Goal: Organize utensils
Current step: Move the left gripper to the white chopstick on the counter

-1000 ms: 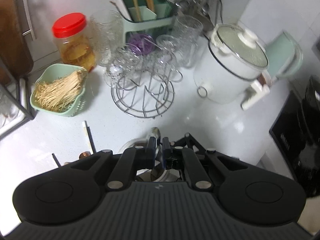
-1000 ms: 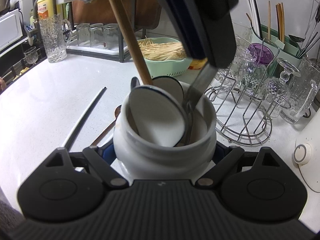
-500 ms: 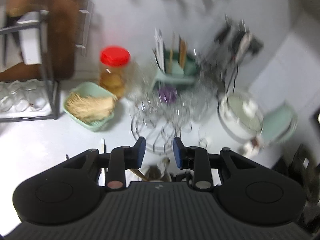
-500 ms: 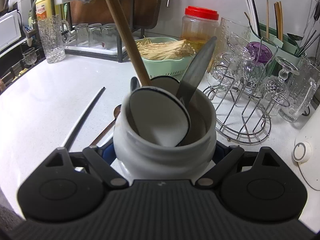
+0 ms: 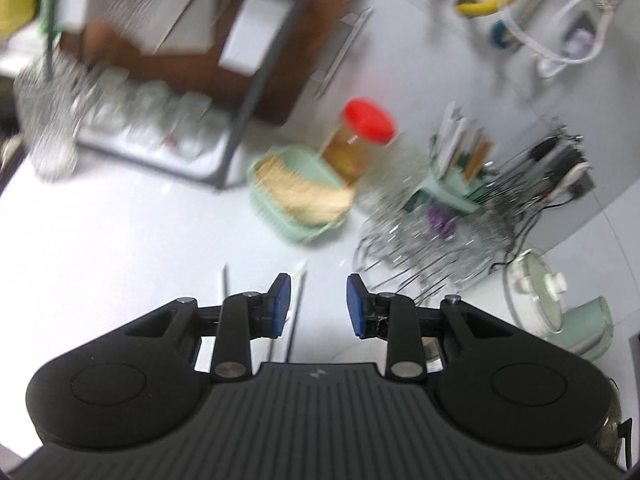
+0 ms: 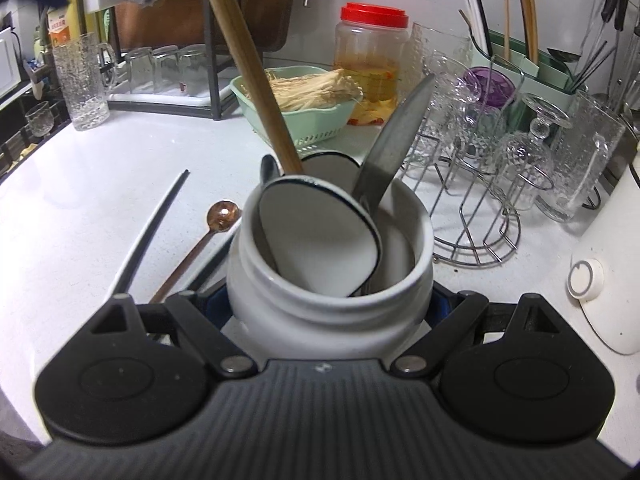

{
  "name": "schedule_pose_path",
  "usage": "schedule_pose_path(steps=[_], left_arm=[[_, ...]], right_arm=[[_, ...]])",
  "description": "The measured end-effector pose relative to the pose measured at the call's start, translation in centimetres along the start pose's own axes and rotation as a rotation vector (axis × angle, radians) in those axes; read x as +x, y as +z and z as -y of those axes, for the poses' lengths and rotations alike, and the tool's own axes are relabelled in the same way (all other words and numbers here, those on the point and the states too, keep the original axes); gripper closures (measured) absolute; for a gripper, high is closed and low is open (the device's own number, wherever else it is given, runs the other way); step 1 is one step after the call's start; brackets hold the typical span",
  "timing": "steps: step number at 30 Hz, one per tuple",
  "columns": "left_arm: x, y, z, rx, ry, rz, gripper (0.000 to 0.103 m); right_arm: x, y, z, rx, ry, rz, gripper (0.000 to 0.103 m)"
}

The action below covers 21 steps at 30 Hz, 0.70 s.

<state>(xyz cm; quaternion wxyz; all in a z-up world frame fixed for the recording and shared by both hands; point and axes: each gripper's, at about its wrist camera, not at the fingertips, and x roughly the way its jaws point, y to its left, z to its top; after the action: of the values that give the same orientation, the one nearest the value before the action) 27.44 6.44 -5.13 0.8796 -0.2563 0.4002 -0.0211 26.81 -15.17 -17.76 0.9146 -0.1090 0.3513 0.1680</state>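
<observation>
On my left gripper point(image 5: 315, 306) I see a matte black ribbed body, two round side caps, silver pivot screws and blue rubber pads point(image 5: 280, 304). My right gripper point(image 6: 328, 312) matches it, with a small logo above the ribbing.

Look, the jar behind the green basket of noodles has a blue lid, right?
Not quite. The jar does stand behind the green basket of noodles, but its lid is red, not blue. The right wrist view shows it clearly.
</observation>
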Motion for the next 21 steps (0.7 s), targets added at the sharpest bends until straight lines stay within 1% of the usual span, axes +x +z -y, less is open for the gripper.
schedule_pose_path(steps=[3,6,9,11,14,18,21], left_arm=[[1.3,-1.8,-1.9,-0.026,0.028,-0.062,0.068],[2.7,-4.0,-3.5,-0.022,0.056,-0.129,0.068],[3.9,-6.3,-4.8,-0.005,0.079,-0.196,0.069],[4.6,-7.8,-5.5,0.008,0.076,-0.246,0.069],[5.4,-10.0,-6.2,0.052,0.097,-0.302,0.069],[6.3,-12.1,-6.4,0.107,0.084,-0.377,0.069],[7.2,-13.0,-6.5,0.152,0.051,-0.425,0.069]], right_arm=[[-0.1,-0.1,0.0,0.005,-0.007,-0.007,0.011],[-0.1,0.1,-0.2,0.015,-0.018,-0.016,0.011],[-0.1,0.2,-0.2,0.022,-0.025,-0.03,0.011],[-0.1,0.3,-0.3,0.026,-0.031,-0.04,0.011],[-0.1,0.4,-0.4,0.035,-0.037,-0.049,0.011],[-0.3,0.3,-0.7,0.048,-0.045,-0.056,0.011],[-0.5,0.1,-1.1,0.057,-0.051,-0.06,0.011]])
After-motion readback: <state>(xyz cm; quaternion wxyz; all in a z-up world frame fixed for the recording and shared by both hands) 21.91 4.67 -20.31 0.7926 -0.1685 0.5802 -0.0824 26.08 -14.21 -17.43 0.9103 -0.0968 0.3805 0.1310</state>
